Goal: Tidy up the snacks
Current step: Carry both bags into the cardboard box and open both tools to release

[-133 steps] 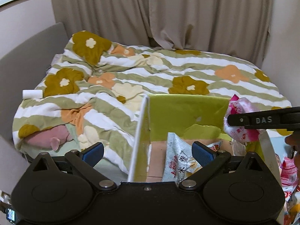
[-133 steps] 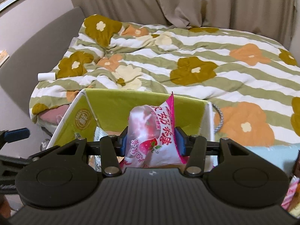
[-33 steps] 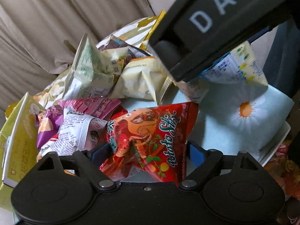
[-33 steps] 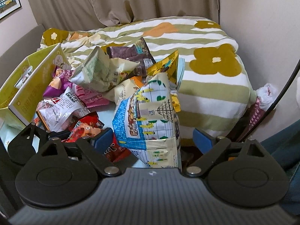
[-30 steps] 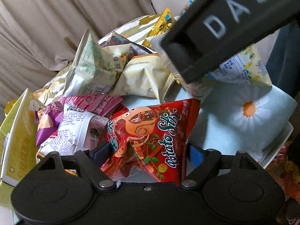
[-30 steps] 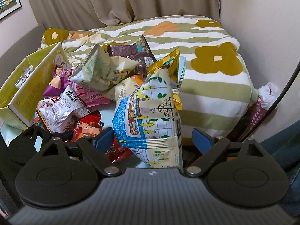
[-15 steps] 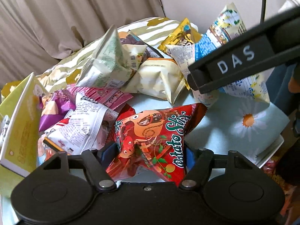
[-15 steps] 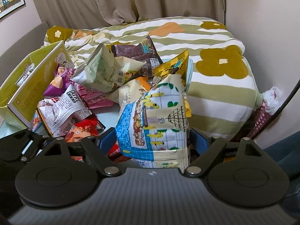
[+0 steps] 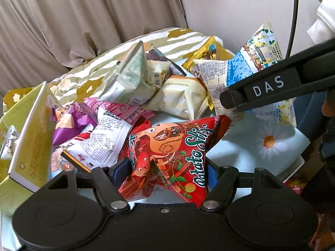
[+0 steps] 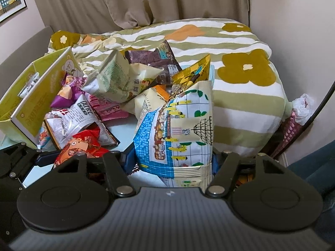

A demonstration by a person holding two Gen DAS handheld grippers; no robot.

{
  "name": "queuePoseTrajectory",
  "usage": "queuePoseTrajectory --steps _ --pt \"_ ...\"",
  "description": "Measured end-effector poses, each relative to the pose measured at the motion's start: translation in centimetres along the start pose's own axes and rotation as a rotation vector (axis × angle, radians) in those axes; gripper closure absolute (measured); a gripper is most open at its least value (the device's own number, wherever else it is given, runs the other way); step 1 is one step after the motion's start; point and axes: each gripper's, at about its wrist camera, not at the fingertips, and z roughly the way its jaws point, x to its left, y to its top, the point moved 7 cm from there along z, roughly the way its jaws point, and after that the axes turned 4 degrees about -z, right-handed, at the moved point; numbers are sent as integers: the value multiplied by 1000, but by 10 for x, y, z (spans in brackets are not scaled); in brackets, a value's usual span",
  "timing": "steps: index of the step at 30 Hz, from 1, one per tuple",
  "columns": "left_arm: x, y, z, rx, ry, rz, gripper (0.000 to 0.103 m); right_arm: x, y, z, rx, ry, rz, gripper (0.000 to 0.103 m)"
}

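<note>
My left gripper (image 9: 167, 168) is shut on a red Potato Stix bag (image 9: 173, 146), holding it just above the light blue daisy cloth (image 9: 268, 142). In the right wrist view my right gripper (image 10: 170, 160) has its jaws closing on an upright blue and white snack bag (image 10: 178, 129); both pads touch its lower sides. One black right-gripper finger (image 9: 272, 85) crosses the left wrist view in front of that bag (image 9: 247, 67). The red bag (image 10: 81, 144) also shows low on the left of the right wrist view. A yellow-green box (image 10: 41, 96) stands open at the left.
Several loose snack bags lie heaped between the box and the bed: pale green (image 9: 129, 81), cream (image 9: 182, 98), purple (image 9: 71, 121), white (image 9: 100, 142), gold (image 10: 192, 71), brown (image 10: 155, 62). A flower-striped quilt (image 10: 247, 71) lies behind, with curtains (image 10: 167, 0) beyond and a wall to the right.
The right jaws have narrowed from wide open onto the blue and white bag. The left gripper has closed on the red bag, risen a little and rolled, so the view leveled.
</note>
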Motion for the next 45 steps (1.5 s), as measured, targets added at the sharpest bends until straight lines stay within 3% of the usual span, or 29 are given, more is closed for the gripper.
queuePoseTrajectory --steps 10,18,25,33,39,45 --pt "12 10 -48 -79 19 -47 27 12 10 -38 -61 3 10 24" --pt "54 20 -96 -150 97 -149 27 36 35 -76 -126 38 -41 24" --pt "127 26 -136 -204 206 -255 27 87 69 -91 -182 120 -115 24" --pt "230 27 -148 -224 295 -354 27 176 109 -84 -230 212 -184 24" --pt "305 23 -130 -195 323 -390 27 250 136 -56 -232 262 -192 24" --pt "366 14 -85 -132 285 -387 27 314 154 -9 -181 267 -178 24"
